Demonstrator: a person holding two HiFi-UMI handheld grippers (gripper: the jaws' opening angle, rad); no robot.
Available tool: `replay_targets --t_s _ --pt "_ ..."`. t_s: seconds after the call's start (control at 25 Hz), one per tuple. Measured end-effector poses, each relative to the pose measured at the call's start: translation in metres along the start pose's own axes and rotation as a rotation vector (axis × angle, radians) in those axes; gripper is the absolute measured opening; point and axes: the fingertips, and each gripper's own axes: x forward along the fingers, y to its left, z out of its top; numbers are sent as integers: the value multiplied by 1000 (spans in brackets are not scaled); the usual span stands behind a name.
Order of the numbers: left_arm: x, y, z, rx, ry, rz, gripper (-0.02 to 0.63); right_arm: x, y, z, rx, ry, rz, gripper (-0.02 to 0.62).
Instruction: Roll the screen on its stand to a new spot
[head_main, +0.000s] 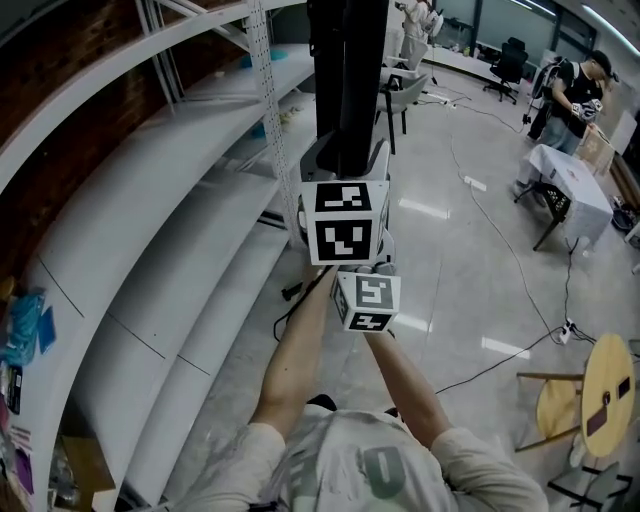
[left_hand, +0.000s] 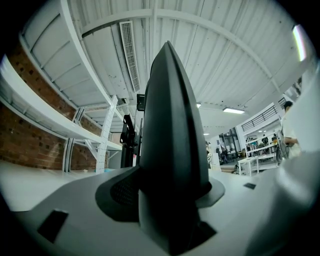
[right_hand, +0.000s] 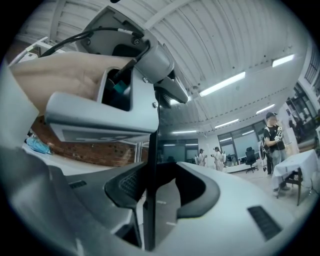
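The black screen (head_main: 346, 80) stands upright on its stand ahead of me, beside the rack. My left gripper (head_main: 345, 168) reaches up to its lower part. In the left gripper view the thick dark body of the screen (left_hand: 170, 130) fills the gap of the left gripper (left_hand: 170, 202), and both pads press on it. My right gripper (head_main: 372, 268) sits just below, mostly hidden behind the left one's marker cube. In the right gripper view the screen's thin edge (right_hand: 151, 190) runs between the jaws of the right gripper (right_hand: 161, 192), and a strip of gap shows at the right pad (right_hand: 202, 192).
A long white shelving rack (head_main: 180, 200) against a brick wall runs along the left. Cables (head_main: 500, 250) trail over the glossy floor. A round wooden stool (head_main: 600, 390) stands at the right, a cloth-covered table (head_main: 570, 185) and a person (head_main: 580, 85) farther back.
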Motion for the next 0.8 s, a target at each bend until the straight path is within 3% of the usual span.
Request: replay_targets --t_s 0.8 --pt "-111 10 12 -19 -13 -33 270 -74 85 14 -17 19 -55 170"
